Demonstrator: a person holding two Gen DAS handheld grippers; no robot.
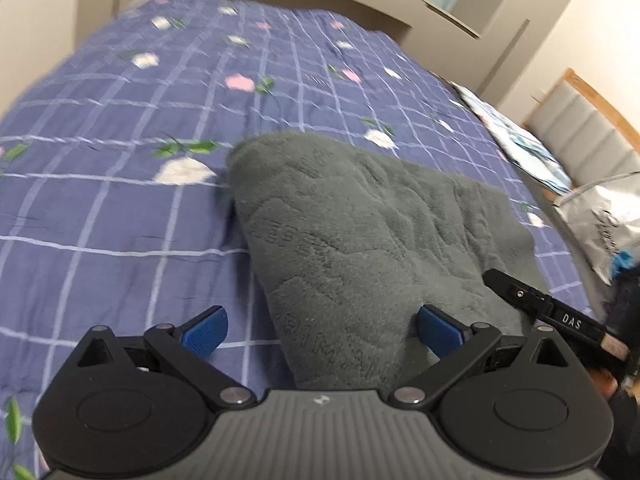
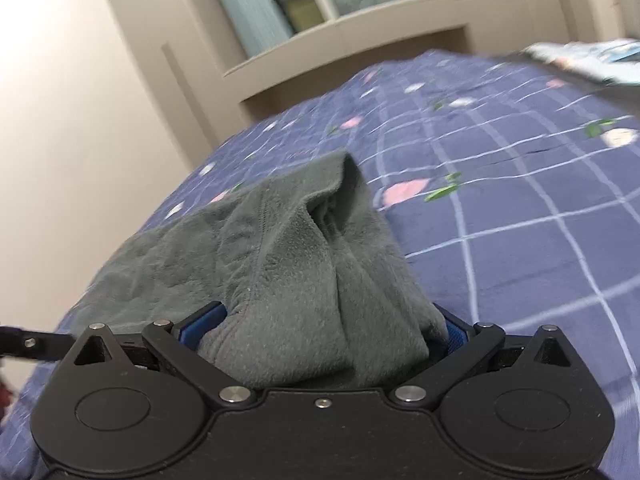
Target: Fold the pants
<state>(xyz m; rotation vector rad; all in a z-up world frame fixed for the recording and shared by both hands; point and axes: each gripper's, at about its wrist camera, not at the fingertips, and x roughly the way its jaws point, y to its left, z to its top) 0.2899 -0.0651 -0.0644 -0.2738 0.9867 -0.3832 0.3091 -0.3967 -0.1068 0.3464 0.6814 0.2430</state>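
Pants (image 1: 360,240): grey fleece, lying on the checked blue bedspread (image 1: 120,208).
Left gripper (image 1: 322,330): spread wide over the pants' near end, holding nothing.
Right gripper (image 2: 320,330): blue pads clamped around a bunched fold of pants.
Left view only: silver bag (image 1: 604,220) beside the bed.

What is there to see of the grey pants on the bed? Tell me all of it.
The grey pants are a thick, fuzzy, fleece-like garment lying bunched and partly folded on the blue checked floral bedspread. In the right wrist view a gathered, creased bundle of the fabric sits between the right gripper's blue pads, rising in a ridge. The left gripper is open, its pads either side of the near end, not clamping. No waistband or leg ends can be told apart.
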